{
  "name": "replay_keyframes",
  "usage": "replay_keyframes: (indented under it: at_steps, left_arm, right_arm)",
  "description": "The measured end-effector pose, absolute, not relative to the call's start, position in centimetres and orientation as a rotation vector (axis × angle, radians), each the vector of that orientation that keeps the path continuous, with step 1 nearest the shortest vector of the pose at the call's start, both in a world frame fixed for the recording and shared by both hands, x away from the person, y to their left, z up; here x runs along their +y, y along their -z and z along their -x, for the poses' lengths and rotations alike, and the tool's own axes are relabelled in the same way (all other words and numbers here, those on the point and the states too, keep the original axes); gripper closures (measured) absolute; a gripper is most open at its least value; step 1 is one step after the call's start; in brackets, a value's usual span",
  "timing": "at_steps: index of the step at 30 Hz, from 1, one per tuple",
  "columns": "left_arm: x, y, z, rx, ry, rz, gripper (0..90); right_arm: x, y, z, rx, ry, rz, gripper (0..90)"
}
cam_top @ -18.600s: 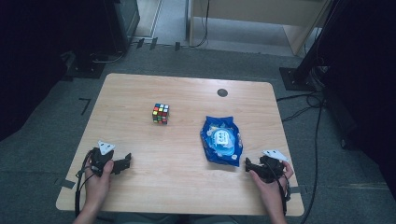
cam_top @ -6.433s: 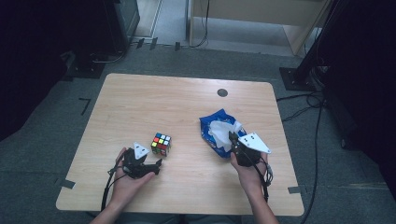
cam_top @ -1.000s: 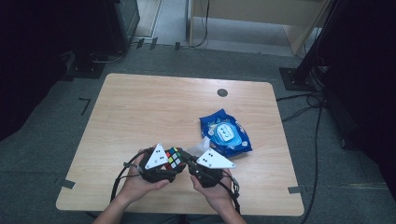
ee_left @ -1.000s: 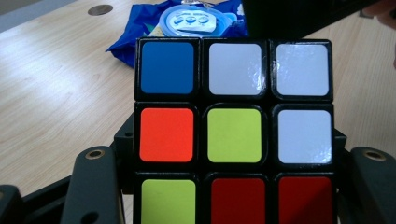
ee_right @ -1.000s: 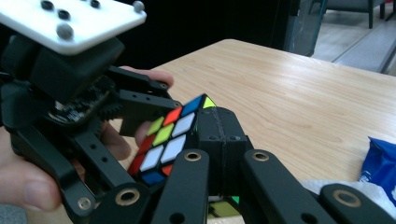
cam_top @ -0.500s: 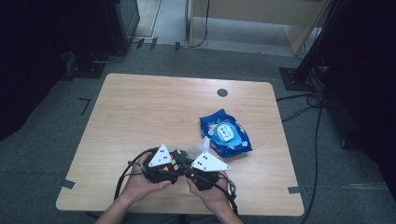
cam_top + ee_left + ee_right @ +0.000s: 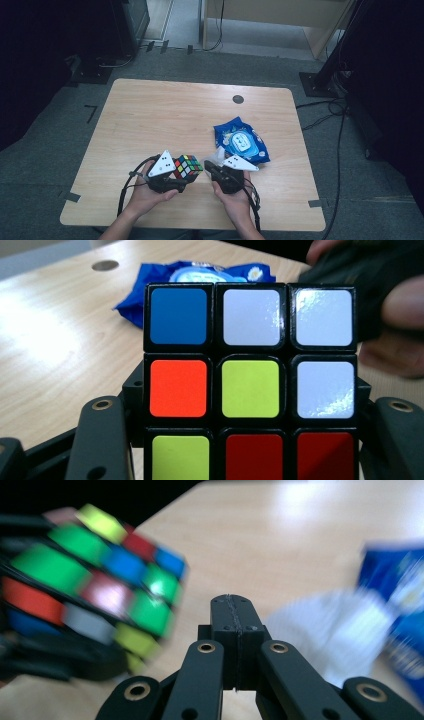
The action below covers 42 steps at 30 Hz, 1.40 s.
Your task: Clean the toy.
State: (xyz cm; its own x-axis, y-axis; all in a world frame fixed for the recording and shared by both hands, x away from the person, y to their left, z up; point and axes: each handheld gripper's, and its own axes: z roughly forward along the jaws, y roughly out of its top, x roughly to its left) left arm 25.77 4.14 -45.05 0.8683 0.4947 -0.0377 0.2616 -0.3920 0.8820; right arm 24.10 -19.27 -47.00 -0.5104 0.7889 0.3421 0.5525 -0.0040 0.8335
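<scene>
My left gripper (image 7: 187, 175) is shut on a scrambled Rubik's cube (image 7: 187, 166) and holds it just above the table's near edge. In the left gripper view the cube (image 7: 250, 385) sits between the two jaws, a yellow centre facing the camera. My right gripper (image 7: 210, 165) is beside the cube on its right, a small gap between them. Its jaws are pressed together with nothing in them (image 7: 234, 605), and the cube (image 7: 95, 575) appears blurred at the left. A blue wipes pack (image 7: 242, 142) lies behind it, a white wipe (image 7: 220, 151) sticking out.
The wooden table (image 7: 150, 115) has a round black hole (image 7: 238, 99) near its far edge. Cables trail from both grippers over the near edge. Dark stands and cables sit on the floor around the table.
My right gripper has drawn back to the right from the cube and sunk a little. The left gripper keeps the cube in nearly the same spot.
</scene>
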Motion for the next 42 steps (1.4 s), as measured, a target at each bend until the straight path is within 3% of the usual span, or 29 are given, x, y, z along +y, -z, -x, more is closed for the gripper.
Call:
replay_keyframes:
  at_steps: [6,12,42]
  left_arm:
    - [4.8,44.8,-26.2,0.626,-0.290,-1.930,34.0]
    - [6.1,44.5,-26.8,0.709,-0.255,-1.868,33.9]
    - [5.4,44.7,-26.9,0.693,-0.228,-1.928,33.9]
  right_arm:
    - [-18.3,49.1,-23.9,2.087,-1.673,-1.468,88.6]
    - [-15.6,49.7,-22.6,2.116,-1.710,-1.324,77.2]
    - [-15.2,49.1,-22.3,2.067,-1.717,-1.279,76.9]
